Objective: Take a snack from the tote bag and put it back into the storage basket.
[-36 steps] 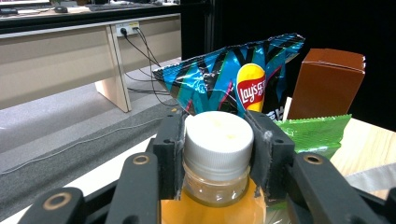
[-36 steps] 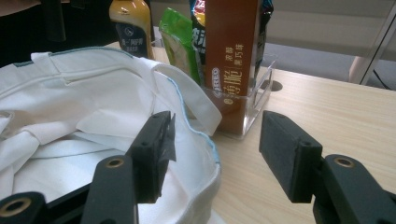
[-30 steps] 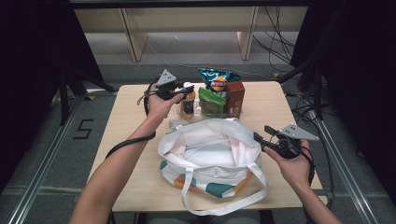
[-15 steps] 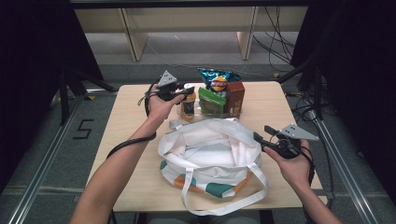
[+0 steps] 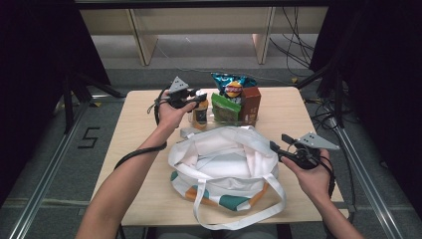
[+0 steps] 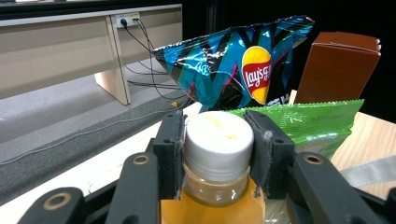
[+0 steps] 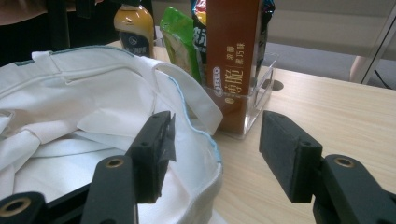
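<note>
The high view is showing the whole layout: the left gripper [image 5: 195, 98] is sitting at the upper middle of the frame, closed on a bottle [image 5: 201, 114] that is standing upright at the left end of a row of snacks, while the right gripper [image 5: 276, 148] is hanging at the right edge of a white bag [image 5: 224, 164] in the lower middle. The left gripper view is giving what that view cannot: both pads are pressing on the bottle's white cap [image 6: 218, 139], with orange drink showing below, and a blue chip bag [image 6: 233, 65], a green packet [image 6: 308, 123] and a brown box [image 6: 337, 67] are rising just behind. The right gripper view is showing its jaws standing wide with nothing clamped; the left jaw is hovering over the bag's rim [image 7: 205, 140] and the right jaw over bare wood. It is also revealing a clear tray [image 7: 259, 88] holding the box.

The bench [image 5: 139, 129] is a light wooden top. Grey floor is lying around it, with a marking like a 5 [image 5: 89, 138] at the left, pale shelving at the top and cables [image 5: 298, 45] trailing at the upper right.
</note>
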### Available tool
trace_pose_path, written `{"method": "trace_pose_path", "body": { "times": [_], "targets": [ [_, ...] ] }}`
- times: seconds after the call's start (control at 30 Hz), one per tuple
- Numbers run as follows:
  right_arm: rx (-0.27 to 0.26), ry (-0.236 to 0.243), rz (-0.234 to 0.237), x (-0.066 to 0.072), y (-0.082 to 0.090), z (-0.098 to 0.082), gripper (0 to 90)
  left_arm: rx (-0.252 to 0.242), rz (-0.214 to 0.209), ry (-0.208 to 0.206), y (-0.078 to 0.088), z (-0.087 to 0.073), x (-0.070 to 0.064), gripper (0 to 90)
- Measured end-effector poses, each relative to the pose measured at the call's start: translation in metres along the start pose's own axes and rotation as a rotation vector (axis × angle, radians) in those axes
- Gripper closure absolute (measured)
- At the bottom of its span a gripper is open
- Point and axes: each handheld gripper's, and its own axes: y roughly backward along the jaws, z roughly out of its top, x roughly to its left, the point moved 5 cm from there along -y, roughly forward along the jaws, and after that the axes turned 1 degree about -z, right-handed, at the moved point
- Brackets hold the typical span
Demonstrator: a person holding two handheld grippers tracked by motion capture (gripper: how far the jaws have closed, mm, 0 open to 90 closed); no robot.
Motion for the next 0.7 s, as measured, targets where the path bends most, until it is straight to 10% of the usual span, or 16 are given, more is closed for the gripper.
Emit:
{"method": "trace_pose_path", "body": {
  "times": [0.7],
  "targets": [
    [0.005,-0.01,0.008,0.0011,-0.0008,-0.0007,44.4,0.023,-0.004,0.015,-0.0019,-0.0087,0.004,58.9]
  ]
}}
